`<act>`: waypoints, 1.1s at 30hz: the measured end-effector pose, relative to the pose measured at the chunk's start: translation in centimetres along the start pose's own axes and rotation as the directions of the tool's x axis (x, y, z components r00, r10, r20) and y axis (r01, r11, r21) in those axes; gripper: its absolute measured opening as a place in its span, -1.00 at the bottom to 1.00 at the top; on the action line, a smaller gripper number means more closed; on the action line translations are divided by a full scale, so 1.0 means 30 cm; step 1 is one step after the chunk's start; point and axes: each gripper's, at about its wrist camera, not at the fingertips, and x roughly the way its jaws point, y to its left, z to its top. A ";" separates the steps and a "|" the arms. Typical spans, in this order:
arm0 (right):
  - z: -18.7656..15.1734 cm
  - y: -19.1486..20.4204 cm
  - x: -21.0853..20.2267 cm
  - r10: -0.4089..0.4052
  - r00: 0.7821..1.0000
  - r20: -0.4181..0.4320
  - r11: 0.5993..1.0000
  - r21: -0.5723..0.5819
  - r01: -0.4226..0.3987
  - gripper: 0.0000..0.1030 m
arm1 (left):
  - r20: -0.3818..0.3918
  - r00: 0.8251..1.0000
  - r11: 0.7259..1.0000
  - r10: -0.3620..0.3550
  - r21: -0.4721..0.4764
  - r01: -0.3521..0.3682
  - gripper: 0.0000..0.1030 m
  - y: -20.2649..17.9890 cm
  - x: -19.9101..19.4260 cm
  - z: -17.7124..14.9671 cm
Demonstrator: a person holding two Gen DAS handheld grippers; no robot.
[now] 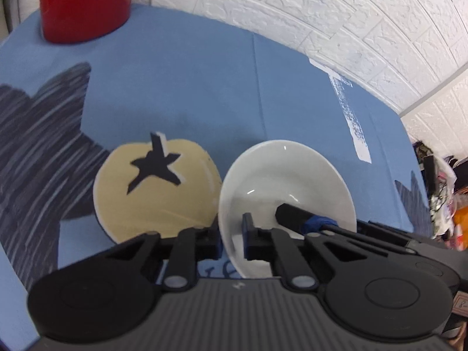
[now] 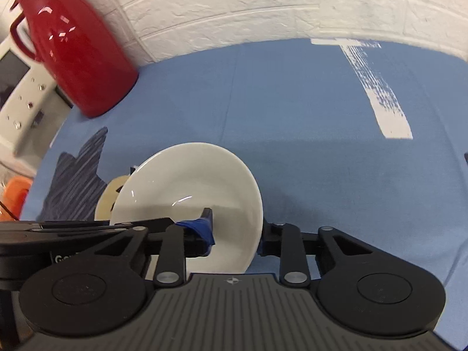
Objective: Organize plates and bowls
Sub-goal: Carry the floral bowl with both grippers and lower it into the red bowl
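**Both grippers clamped on one white bowl**

**Left wrist view**

- The left gripper is at 6 o'clock. Its two fingers are clenched on the near-left rim of the bowl: one finger stands outside the wall, the other inside.
- The bowl sits right of centre, tilted so that its inside faces the camera.
- A finger of the right gripper, wrapped in blue tape, enters from 4 o'clock and lies inside the bowl.
- A yellow printed disc with a dark star shape lies at 9 o'clock from the bowl, touching its edge in this view.
- The cloth is blue, with a dark scribbled patch at 9 o'clock and a white streak at 2 o'clock.
- A red jug stands at 11 o'clock, well apart from the bowl.
- A white brick wall runs along the top.

**Right wrist view**

- The right gripper is at 6 o'clock, its fingers grasping the bowl at the near-right rim, one taped finger inside and one outside.
- The left gripper comes in from 9 o'clock to the bowl's left rim.
- The disc shows partly behind the bowl at 9 o'clock.
- The jug stands at 10 o'clock by the wall.
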 end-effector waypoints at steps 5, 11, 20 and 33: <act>-0.024 -0.009 -0.025 0.048 0.999 -0.004 0.997 0.067 -0.048 -0.80 | 0.002 1.000 0.998 0.026 0.052 -0.026 -1.00 -0.044 -0.060 -0.056; -0.086 0.029 -0.114 0.052 0.999 0.013 0.995 0.083 -0.053 -0.74 | 0.004 1.000 0.997 -0.011 0.076 0.010 -1.00 -0.091 -0.177 -0.175; -0.317 0.032 -0.422 0.032 0.998 0.055 0.998 0.044 -0.035 -0.67 | -0.014 0.999 0.985 -0.051 0.163 0.053 -1.00 -0.267 -0.415 -0.554; -0.825 -0.036 -0.857 -0.039 0.994 0.104 0.990 0.139 0.024 -0.65 | -0.084 0.992 0.949 -0.098 0.293 0.118 -1.00 -0.417 -0.557 -1.059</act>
